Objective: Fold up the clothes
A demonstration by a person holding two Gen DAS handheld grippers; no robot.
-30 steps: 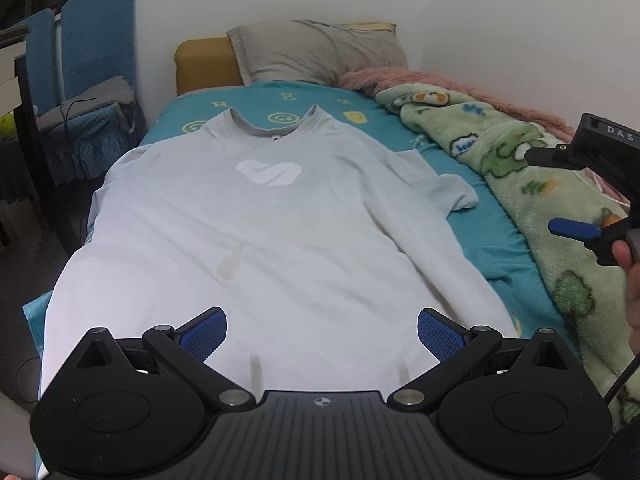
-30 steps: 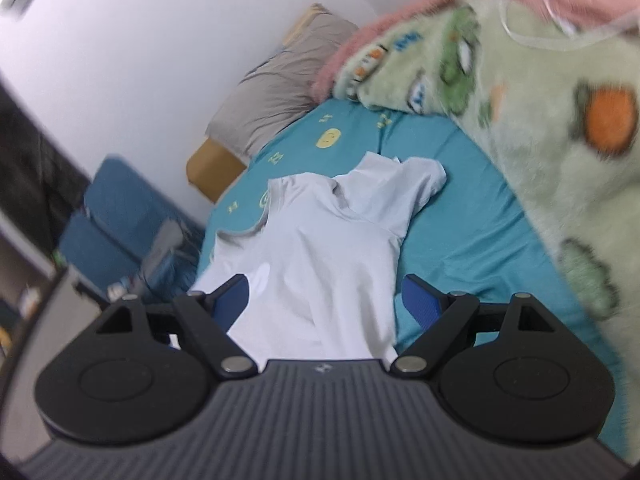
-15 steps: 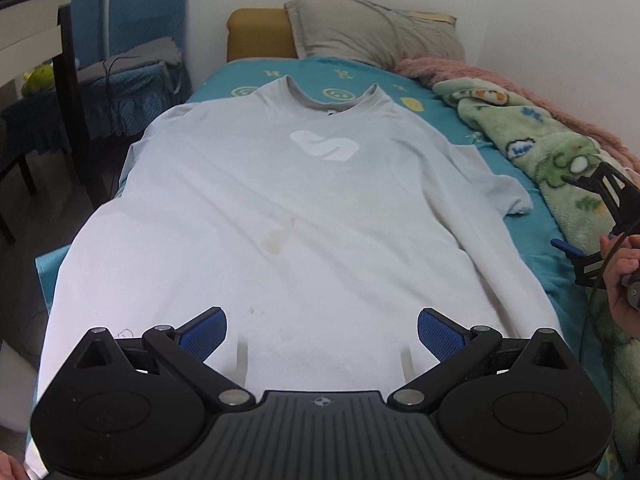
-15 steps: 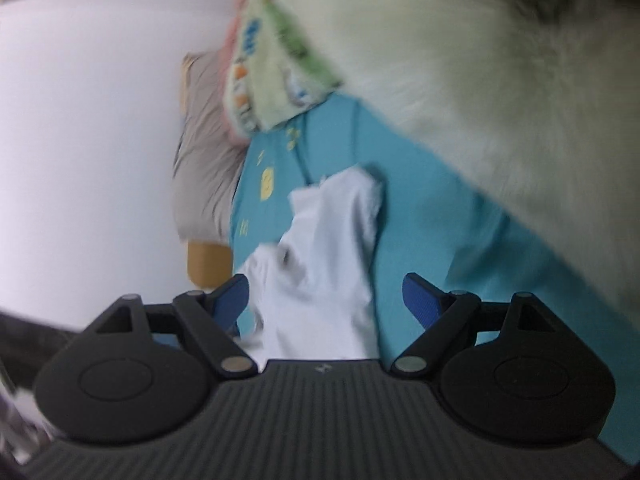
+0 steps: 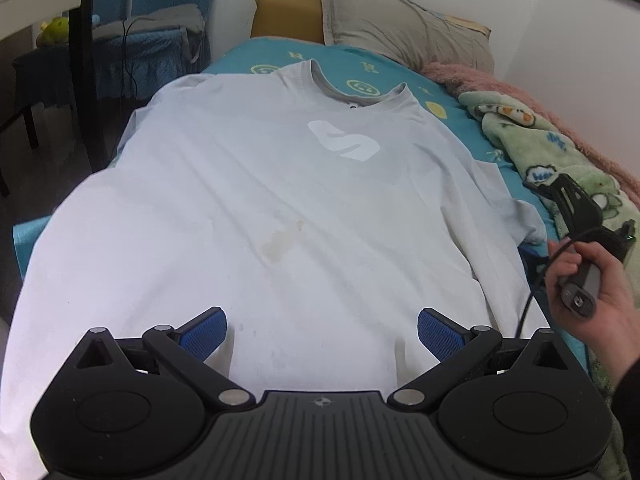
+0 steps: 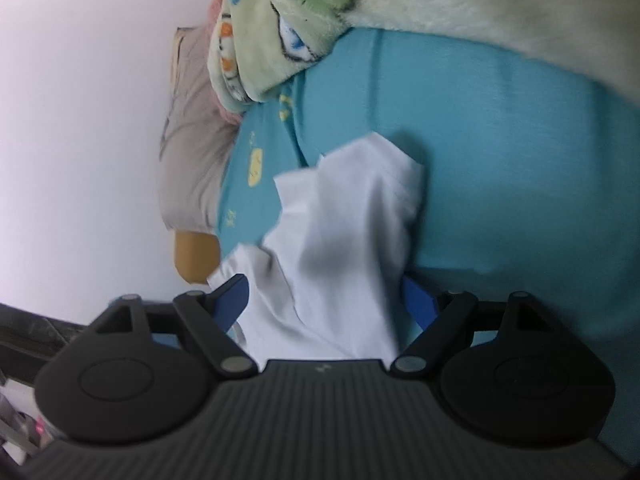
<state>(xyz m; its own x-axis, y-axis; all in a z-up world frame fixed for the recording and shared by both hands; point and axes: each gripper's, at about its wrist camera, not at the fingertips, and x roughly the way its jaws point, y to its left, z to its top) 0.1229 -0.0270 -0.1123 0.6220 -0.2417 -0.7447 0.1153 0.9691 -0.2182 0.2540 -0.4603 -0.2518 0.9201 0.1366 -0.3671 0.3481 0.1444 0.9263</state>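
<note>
A white T-shirt (image 5: 280,208) with a pale chest logo lies spread face up on the teal bed sheet (image 5: 256,52), collar toward the pillow. My left gripper (image 5: 322,334) hovers open above the shirt's hem, nothing between its blue pads. A hand holds my right gripper (image 5: 576,216) at the shirt's right sleeve. In the right wrist view the white sleeve (image 6: 352,216) lies bunched between the wide-apart fingers of the right gripper (image 6: 324,304), which is open and tilted sideways. The sleeve partly hides the right blue pad.
A green cartoon blanket (image 5: 560,160) and pink blanket run along the wall at right. A grey pillow (image 5: 404,28) and mustard cushion (image 5: 288,12) sit at the head. Blue chairs and a dark table leg (image 5: 86,64) stand left of the bed.
My left gripper has shifted left and closer over the hem. The right gripper has dropped down and rolled sideways, coming in around the right sleeve.
</note>
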